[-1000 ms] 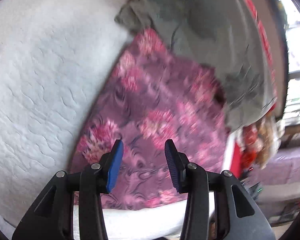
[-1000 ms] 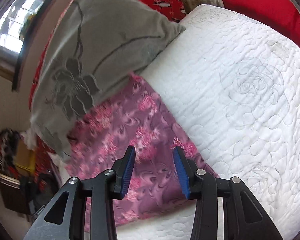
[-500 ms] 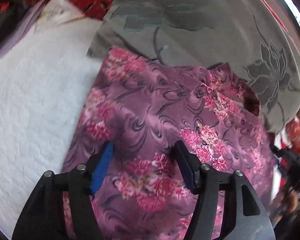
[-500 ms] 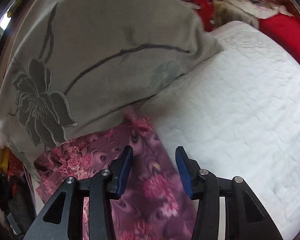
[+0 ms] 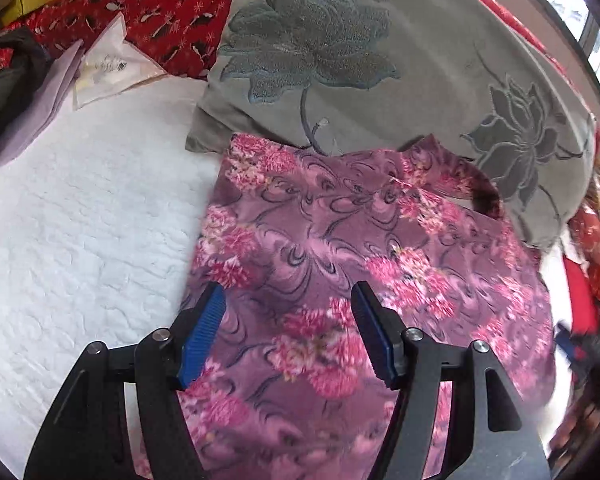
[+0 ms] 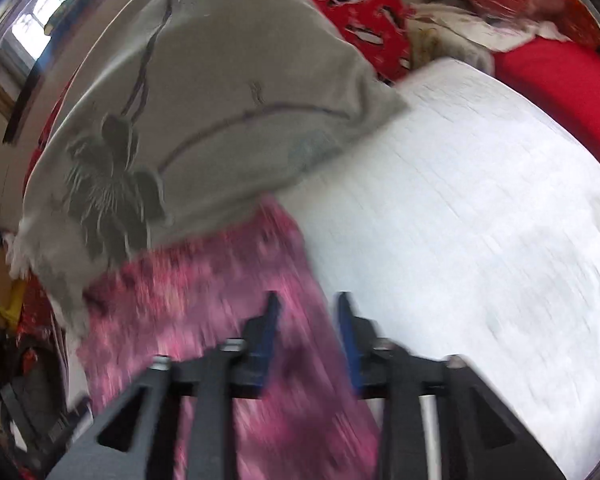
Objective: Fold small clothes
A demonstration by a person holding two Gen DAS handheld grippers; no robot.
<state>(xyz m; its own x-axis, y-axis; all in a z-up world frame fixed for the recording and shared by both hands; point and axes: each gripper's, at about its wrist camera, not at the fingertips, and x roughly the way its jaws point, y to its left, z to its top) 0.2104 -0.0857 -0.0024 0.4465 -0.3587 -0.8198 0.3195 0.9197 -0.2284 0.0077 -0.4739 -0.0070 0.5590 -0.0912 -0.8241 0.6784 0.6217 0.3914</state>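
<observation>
Left wrist view: my left gripper (image 5: 288,330) hangs wide open over the purple floral garment (image 5: 340,264), gripping nothing. The garment lies spread on the white quilted bed (image 5: 80,232), its far edge against the grey flower pillow (image 5: 380,72).

Right wrist view, blurred: my right gripper (image 6: 307,326) is parted, empty, above the garment's (image 6: 204,300) edge beside the quilt (image 6: 480,220); pillow (image 6: 204,120) beyond.
</observation>
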